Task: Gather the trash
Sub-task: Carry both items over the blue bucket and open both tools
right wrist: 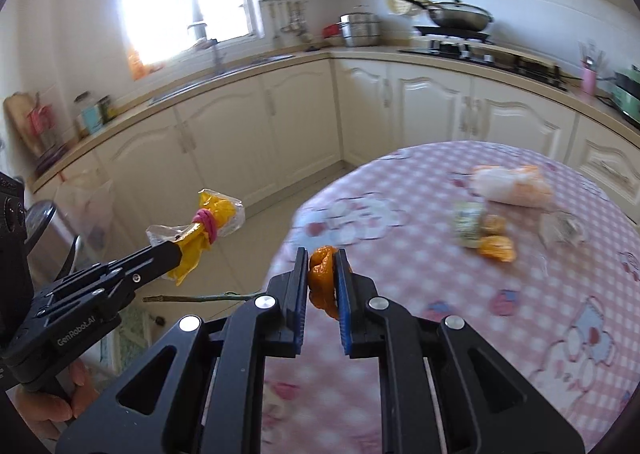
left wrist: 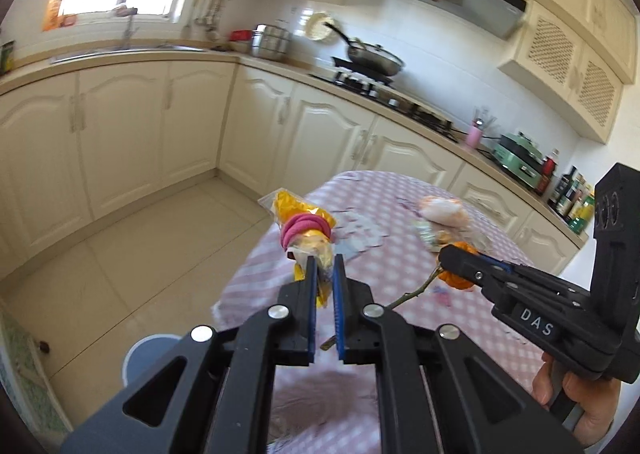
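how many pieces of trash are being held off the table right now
2. A yellow wrapper tied with a pink band is clamped in the left gripper; an orange peel with a twig is clamped in the right gripper. More scraps lie on the table.

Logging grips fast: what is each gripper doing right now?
Left gripper: shut on the yellow wrapper.
Right gripper: shut on the orange peel.

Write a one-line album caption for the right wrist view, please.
Right gripper pinching orange peel above the pink checked table, left gripper alongside holding a yellow wrapper.
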`<state>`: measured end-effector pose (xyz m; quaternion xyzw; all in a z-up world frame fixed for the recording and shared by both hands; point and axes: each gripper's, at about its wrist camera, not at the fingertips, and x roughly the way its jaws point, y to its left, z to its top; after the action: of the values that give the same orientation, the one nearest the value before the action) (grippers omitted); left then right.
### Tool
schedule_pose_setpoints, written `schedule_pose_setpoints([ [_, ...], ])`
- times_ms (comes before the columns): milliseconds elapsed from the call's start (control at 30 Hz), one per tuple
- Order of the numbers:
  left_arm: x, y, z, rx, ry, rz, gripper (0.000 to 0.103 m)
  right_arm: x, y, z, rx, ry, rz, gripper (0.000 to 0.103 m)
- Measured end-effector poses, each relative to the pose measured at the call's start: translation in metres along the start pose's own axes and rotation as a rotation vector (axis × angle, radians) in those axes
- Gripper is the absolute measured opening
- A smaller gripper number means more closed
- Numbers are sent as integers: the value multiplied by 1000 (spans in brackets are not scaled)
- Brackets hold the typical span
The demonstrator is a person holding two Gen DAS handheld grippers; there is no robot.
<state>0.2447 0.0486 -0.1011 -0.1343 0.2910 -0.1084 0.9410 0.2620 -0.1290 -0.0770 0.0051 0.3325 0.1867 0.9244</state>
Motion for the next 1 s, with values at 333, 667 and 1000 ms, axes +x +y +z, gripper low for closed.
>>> schedule_pose_setpoints([
  [333, -5, 108, -33, -136, 64, 111, 7, 75, 92, -19, -119, 120, 99, 12],
  [667, 29, 173, -57, -243, 140, 145, 25, 142, 131, -46, -156, 239, 118, 12],
  [1000, 58, 204, -78, -290, 213, 189, 40, 185, 144, -66, -163, 322, 122, 12],
])
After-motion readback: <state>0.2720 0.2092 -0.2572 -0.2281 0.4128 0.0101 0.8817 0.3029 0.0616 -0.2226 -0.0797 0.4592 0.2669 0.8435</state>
